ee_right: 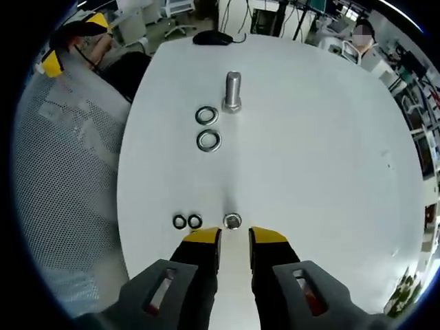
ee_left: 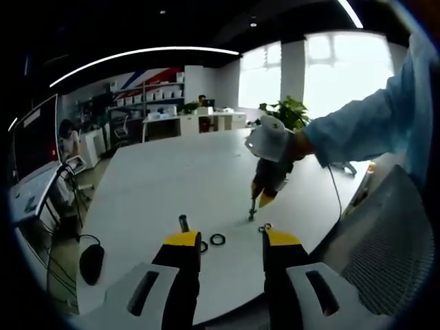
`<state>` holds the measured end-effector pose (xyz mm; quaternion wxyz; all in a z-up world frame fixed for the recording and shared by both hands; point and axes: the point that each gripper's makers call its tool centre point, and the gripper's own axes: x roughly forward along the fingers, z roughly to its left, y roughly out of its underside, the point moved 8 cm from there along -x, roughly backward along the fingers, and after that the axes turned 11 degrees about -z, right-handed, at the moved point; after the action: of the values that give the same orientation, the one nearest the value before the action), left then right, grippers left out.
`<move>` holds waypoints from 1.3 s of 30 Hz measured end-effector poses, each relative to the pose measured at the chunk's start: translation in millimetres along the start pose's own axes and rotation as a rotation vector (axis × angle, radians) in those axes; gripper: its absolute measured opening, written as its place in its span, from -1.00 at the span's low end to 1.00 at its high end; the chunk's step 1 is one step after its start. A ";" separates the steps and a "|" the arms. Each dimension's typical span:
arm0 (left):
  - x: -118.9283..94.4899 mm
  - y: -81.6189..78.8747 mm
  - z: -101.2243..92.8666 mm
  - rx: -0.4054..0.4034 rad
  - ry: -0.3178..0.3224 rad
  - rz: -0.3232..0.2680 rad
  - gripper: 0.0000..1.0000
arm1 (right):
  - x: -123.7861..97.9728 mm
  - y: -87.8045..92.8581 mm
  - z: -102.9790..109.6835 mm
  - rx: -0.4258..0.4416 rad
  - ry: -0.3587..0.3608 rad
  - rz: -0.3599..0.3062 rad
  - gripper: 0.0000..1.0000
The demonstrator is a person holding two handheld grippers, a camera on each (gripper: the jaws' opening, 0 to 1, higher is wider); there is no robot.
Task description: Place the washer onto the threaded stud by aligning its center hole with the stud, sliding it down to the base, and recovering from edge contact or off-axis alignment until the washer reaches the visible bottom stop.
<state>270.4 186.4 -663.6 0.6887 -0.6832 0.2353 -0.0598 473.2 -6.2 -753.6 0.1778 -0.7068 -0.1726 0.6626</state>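
At a white table (ee_right: 323, 137), the right gripper (ee_right: 234, 236) is hovering, jaws narrowly parted and empty, just short of a small washer (ee_right: 232, 221); the threaded stud (ee_right: 232, 91) is standing well beyond. Closing squarely on the rim should help. The left gripper (ee_left: 232, 239) is waiting wide.

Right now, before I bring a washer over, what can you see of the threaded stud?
The silver metal threaded stud stands upright on the white table, a wider collar at its base and a plain rounded top. Nothing is on it yet. Two larger silver washers lie flat beside it, apart from it. In the left gripper view it rises just beyond the left gripper.
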 end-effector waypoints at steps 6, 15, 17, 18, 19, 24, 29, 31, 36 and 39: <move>0.1 0.2 0.3 -0.001 -0.001 0.001 -0.33 | 0.8 6.3 2.7 0.000 -0.007 0.010 -0.64; -0.2 -0.1 0.4 -0.001 -0.004 -0.002 -0.33 | 0.3 6.0 6.3 0.002 -0.018 0.012 -0.65; -0.2 -0.2 0.5 -0.001 -0.005 -0.003 -0.33 | 0.8 6.1 8.2 0.001 -0.023 0.012 -0.65; -0.2 -0.3 0.6 -0.001 -0.006 -0.004 -0.33 | 1.1 6.3 9.1 0.001 -0.026 0.013 -0.65; -0.3 -0.2 0.7 -0.001 -0.006 -0.005 -0.33 | 1.7 6.7 10.2 0.000 -0.028 0.014 -0.65; -0.1 -0.2 0.8 -0.001 -0.006 -0.004 -0.33 | 4.6 9.0 13.9 0.000 -0.041 0.020 -0.65; 0.0 0.1 0.5 -0.001 -0.005 -0.003 -0.33 | 7.0 11.6 16.8 0.007 -0.049 0.022 -0.65; 0.0 0.0 0.6 -0.001 -0.006 -0.003 -0.33 | 8.3 12.8 18.8 0.007 -0.055 0.025 -0.65; 0.2 0.0 0.6 -0.001 -0.006 -0.002 -0.33 | 10.0 14.7 22.2 0.014 -0.066 0.028 -0.65; 0.2 0.2 0.6 0.000 -0.004 0.000 -0.33 | 12.3 16.5 26.1 0.013 -0.077 0.034 -0.65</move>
<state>270.7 186.9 -663.9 0.6894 -0.6832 0.2336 -0.0584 448.0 -14.3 -773.8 0.1644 -0.6824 -0.1631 0.6934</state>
